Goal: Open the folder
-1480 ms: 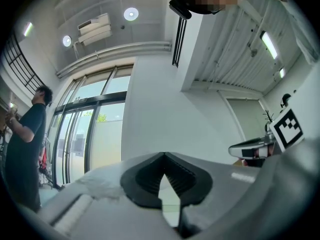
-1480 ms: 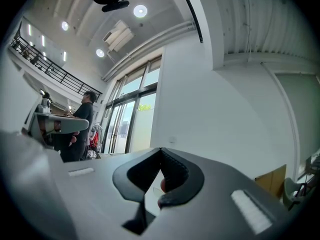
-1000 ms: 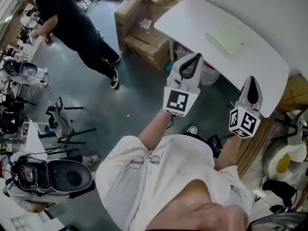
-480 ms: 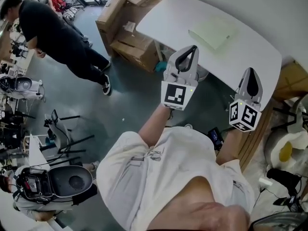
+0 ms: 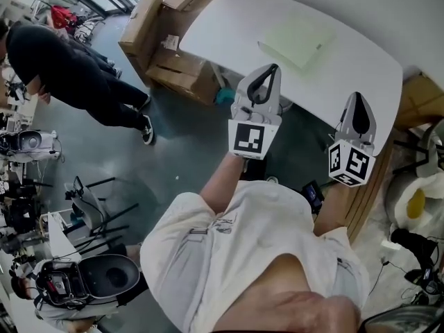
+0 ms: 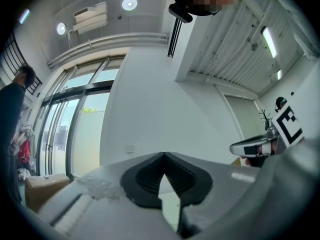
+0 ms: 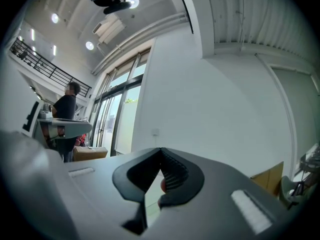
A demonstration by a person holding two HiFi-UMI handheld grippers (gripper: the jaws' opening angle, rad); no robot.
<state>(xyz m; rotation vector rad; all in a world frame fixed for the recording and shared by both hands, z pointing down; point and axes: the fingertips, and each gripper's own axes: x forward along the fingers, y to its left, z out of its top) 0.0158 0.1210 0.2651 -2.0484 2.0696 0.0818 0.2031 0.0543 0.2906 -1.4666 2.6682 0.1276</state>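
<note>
We wear a white short-sleeved shirt (image 5: 229, 255) with faint print on the chest. Ahead of the shirt, our left tongs (image 5: 272, 69) and right tongs (image 5: 355, 97) are pale grey shells with black ribbed pads (image 6: 147, 176). The left cube (image 5: 248, 137) and right cube (image 5: 347, 164) carry black-and-white square markers.

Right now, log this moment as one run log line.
phase: pre-contact | left gripper: shut, empty | right gripper: shut, empty | folder: closed, flat on white table, untouched

place: workshop | signs: cardboard boxes (image 5: 177, 71); cluttered equipment (image 5: 24, 143); concrete floor (image 5: 187, 137)
</note>
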